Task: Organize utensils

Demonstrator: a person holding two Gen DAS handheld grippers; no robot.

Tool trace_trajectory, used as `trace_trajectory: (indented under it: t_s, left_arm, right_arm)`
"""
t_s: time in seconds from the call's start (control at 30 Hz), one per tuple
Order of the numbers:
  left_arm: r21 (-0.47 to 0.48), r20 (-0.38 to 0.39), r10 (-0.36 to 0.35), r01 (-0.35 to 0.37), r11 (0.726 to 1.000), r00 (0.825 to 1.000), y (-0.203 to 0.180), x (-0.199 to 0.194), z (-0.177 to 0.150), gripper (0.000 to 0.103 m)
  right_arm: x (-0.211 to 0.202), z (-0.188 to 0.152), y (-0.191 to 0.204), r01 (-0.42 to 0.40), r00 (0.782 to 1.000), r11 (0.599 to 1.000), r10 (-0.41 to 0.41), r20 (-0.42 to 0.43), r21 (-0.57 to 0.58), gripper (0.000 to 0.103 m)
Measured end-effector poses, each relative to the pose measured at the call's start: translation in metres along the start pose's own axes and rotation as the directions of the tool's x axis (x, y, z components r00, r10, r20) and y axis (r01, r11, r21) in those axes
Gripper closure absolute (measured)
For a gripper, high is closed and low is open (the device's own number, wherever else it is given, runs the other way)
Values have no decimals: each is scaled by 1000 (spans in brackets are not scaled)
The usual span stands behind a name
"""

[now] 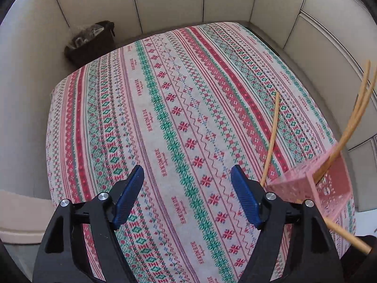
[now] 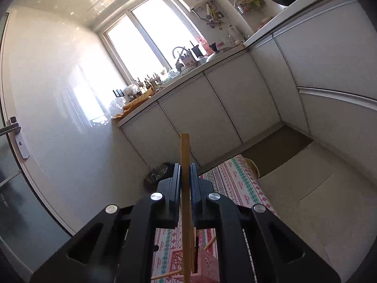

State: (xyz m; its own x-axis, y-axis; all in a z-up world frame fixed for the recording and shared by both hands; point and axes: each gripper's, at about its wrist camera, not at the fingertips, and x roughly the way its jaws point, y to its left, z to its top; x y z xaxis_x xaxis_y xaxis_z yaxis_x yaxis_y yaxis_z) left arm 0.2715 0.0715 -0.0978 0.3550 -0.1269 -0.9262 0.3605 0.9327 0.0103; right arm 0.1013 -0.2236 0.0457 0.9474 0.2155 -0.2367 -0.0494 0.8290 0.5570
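My left gripper [image 1: 188,188] points down at a table under a red, green and white patterned cloth [image 1: 165,122]. It is open, with only cloth between its blue pads [image 1: 128,198]. To its right a pink perforated basket [image 1: 318,184] holds several wooden chopsticks [image 1: 353,118] that lean out to the upper right. One more chopstick [image 1: 272,136] slants beside the basket's left corner. My right gripper [image 2: 185,167] is shut on an upright wooden chopstick [image 2: 185,151], above the pink basket [image 2: 205,266].
A dark bin lined with a plastic bag [image 1: 92,40] stands on the floor past the table's far left corner. White cabinet doors [image 1: 169,0] surround the table. A cluttered kitchen counter [image 2: 179,75] runs under a bright window [image 2: 146,40]. A door handle [image 2: 9,127] is at the left.
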Motion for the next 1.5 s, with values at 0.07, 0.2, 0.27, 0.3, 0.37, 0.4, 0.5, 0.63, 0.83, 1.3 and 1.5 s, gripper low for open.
trace_trajectory:
  t_s: [0.07,0.2,0.27,0.3,0.37,0.4,0.5,0.63,0.83,1.3,1.5]
  left_arm:
    - [51,-59,-48,51,997,997,-13,15,25,34]
    - [155,-177,-114,142,978,978,-53,56,74,37]
    - [222,-224,-106,157,962,969,-76,80,90,39]
    - [262,-236,-81,143,954,968,-87,90,95,39]
    - [345,-251,-41,129,930,967,-109,106,99,39]
    - [396,-246,-20,119,911,969,-120,112,99,40]
    - [462,-231,-39,145,875,972,-140,117,101,42]
    - [520,-229,-45,162,839,972,-153,119,99,48]
    - [496,-240,-106,216,841,965,-148,116,91,47]
    - [563,-278,-226,349,749,934,-169,101,80,33]
    - [687,-167,-91,182,703,982,-191,113,64,26]
  right_arm:
    - [7,-1,-9,18,1000,1000,-18,-17,13,95]
    - [20,0,-27,64,997,998,-64,-39,17,95]
    - [26,1,-34,86,995,996,-85,-46,15,95]
    - [29,1,-37,95,994,995,-94,-50,16,95]
    - [35,1,-41,105,993,994,-103,-65,24,95]
    - [38,1,-42,107,992,994,-106,-72,23,95]
    - [43,-1,-44,120,989,993,-119,-84,7,95]
    - [49,-5,-48,127,985,992,-126,-116,-2,95]
    - [53,-8,-46,103,986,994,-100,-131,20,95]
    - [55,-11,-42,116,986,993,-114,-120,7,95]
    - [59,-15,-41,121,983,993,-118,-140,14,95]
